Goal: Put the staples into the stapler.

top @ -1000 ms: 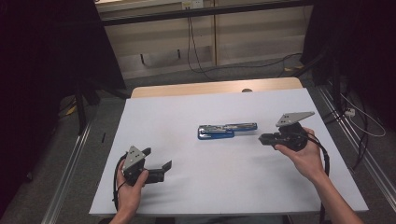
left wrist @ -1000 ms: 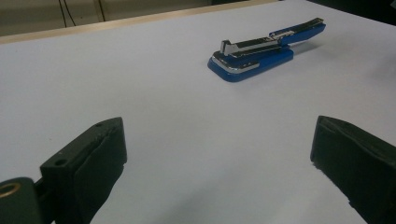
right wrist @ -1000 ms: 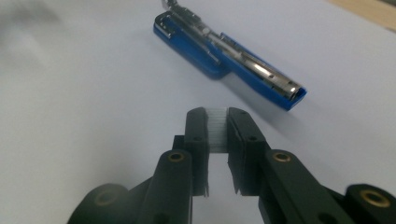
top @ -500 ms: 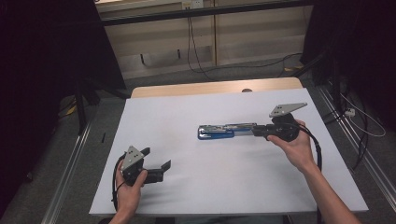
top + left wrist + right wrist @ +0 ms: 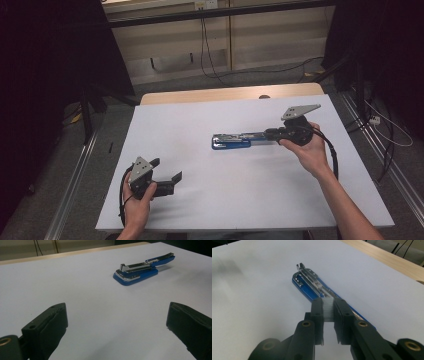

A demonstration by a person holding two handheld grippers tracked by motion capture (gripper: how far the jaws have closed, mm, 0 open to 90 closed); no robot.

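Right hand-held gripper (image 5: 328, 315) of ours is nearly closed on a strip of staples (image 5: 328, 310) over the rear of the open blue stapler (image 5: 231, 140), which lies right of centre in the high view, long axis left to right, nose pointing left. Our left hand-held gripper (image 5: 166, 172) rests wide open and empty at lower left on the white tabletop (image 5: 210, 200). From the right gripper view we see the silver staple channel (image 5: 312, 280) running away toward upper left.

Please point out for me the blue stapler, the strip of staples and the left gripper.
blue stapler (image 5: 136, 277): left gripper view, on its blue base.
strip of staples (image 5: 327, 307): right gripper view, on its silver top, between the jaws.
left gripper (image 5: 165, 175): high view, midway between its open fingertips.
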